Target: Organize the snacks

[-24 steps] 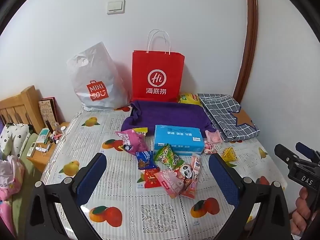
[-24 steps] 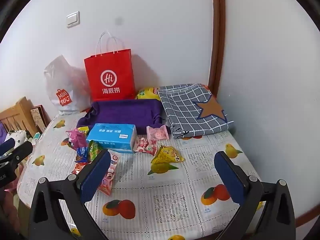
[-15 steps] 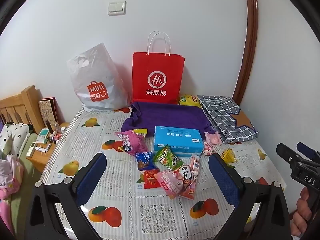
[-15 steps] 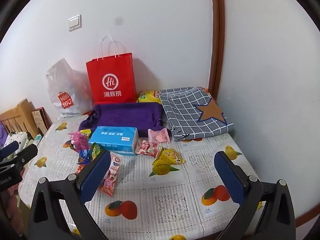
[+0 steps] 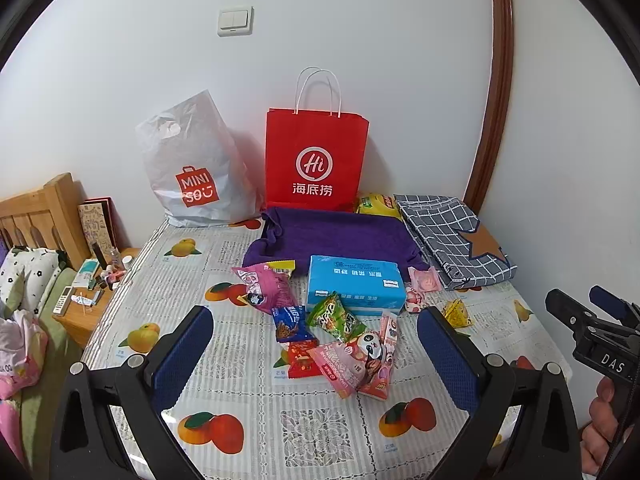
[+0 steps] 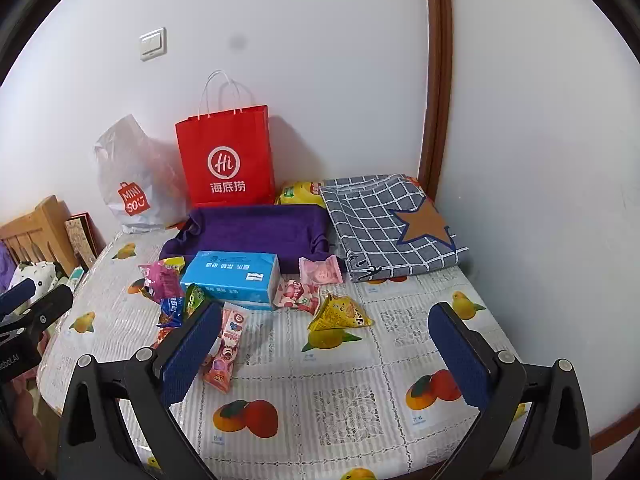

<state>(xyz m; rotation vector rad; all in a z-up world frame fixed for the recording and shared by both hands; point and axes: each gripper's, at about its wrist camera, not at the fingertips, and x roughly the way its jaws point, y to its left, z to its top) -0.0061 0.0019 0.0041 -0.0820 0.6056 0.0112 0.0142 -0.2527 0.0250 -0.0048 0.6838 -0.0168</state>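
With my left gripper (image 5: 314,354) and right gripper (image 6: 326,346) both spread wide and empty above the table (image 6: 344,412), I risk pinching two overlapping snack packets (image 5: 340,344) at once from the mid-table heap, while the yellow bag (image 6: 300,194) beyond stays half-hidden behind the purple cloth (image 6: 256,232).

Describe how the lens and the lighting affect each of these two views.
Left wrist view: fisheye bends the brown door frame into an arc, dark corners; the red bag casts a soft shadow on the wall. Right wrist view: same bending and dark corners, a grey smudge on the wall, snacks sharp, no strong glare.
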